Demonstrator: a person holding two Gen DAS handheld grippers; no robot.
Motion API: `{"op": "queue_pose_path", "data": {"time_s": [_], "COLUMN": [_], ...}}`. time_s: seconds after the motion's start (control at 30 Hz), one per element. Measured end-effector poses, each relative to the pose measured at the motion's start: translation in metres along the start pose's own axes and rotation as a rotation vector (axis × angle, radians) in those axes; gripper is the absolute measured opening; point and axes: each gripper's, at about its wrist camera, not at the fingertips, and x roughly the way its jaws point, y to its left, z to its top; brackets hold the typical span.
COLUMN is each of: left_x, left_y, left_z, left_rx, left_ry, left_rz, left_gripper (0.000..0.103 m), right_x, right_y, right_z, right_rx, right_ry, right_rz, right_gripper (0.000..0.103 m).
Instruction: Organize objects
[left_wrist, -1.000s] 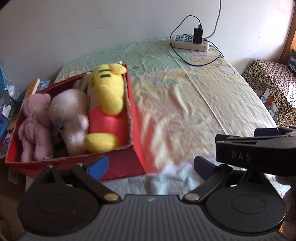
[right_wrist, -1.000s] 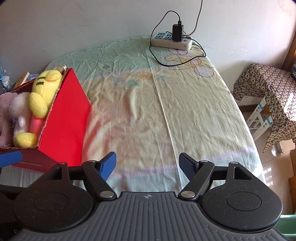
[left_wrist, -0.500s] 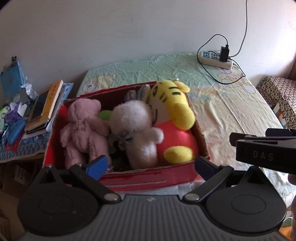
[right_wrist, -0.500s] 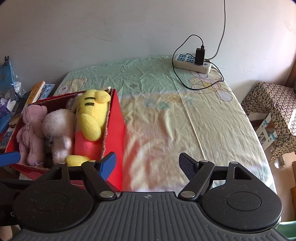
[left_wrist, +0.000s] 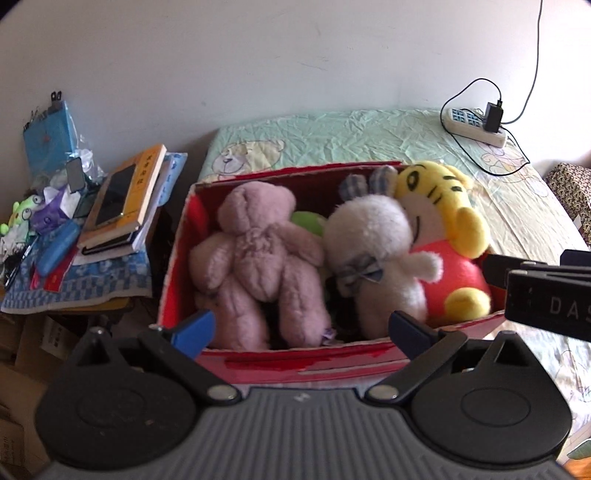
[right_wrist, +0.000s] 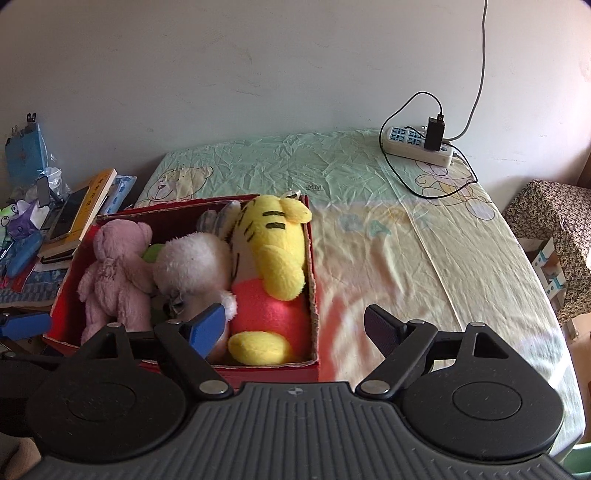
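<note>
Plush toys fill a red cardboard box (left_wrist: 258, 363) that sits on the left part of a bed (right_wrist: 406, 258), near the bed's front edge; inside lie a pink teddy bear (left_wrist: 255, 266) on the left, a white plush rabbit (left_wrist: 373, 258) in the middle, and a yellow tiger plush (left_wrist: 443, 229) in a red top on the right, packed side by side and touching, with a bit of something green (left_wrist: 308, 221) showing behind the bear that cannot be identified; the sheet beside the box carries no loose toys, only a white power strip (right_wrist: 417, 146) with a black charger plugged in, near the wall; judging by this, the gathering of toys into the box looks complete or nearly so, and what may be left is moving the box or tidying the cluttered side stand (left_wrist: 74, 288) to the left, stacked with books (left_wrist: 125, 199) and small items.

Left hand-held gripper (left_wrist: 301, 328) hovers over the box's near wall, fingers spread wide apart and holding nothing; right hand-held gripper (right_wrist: 295, 323) hovers above the box's right front corner, its jaws having just widened to their fullest, with nothing held between them.
</note>
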Motion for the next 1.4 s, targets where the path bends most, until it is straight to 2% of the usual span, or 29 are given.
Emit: {"op": "queue_pose_path", "data": {"time_s": [0.17,0.5,0.77,0.9,1.2,1.4], "left_x": [0.007,0.016,0.022,0.025,0.026,0.028], "left_y": [0.014,0.023,0.025,0.024,0.029,0.034], "left_z": [0.0,0.006,0.011,0.012,0.007,0.002], "left_rx": [-0.018,-0.04,-0.043,-0.035,-0.039,-0.056], "left_ry": [0.02,0.038,0.053,0.054,0.043,0.05], "left_rz": [-0.002,0.035,0.03,0.035,0.026,0.02], "left_gripper": [0.101,0.101,0.101,0.101,0.101,0.101], "right_x": [0.008,0.019,0.022,0.028,0.03,0.032], "right_y": [0.008,0.015,0.027,0.026,0.031,0.032], "right_z": [0.001,0.008,0.009,0.009,0.009,0.005], "right_rx": [0.032,-0.008,-0.053,-0.031,-0.05,-0.043], "right_ry": [0.019,0.037,0.023,0.048,0.01,0.023], "right_rz": [0.007,0.022,0.03,0.056,0.005,-0.005], "right_gripper": [0.085,0.085,0.085,0.085,0.085,0.085]}}
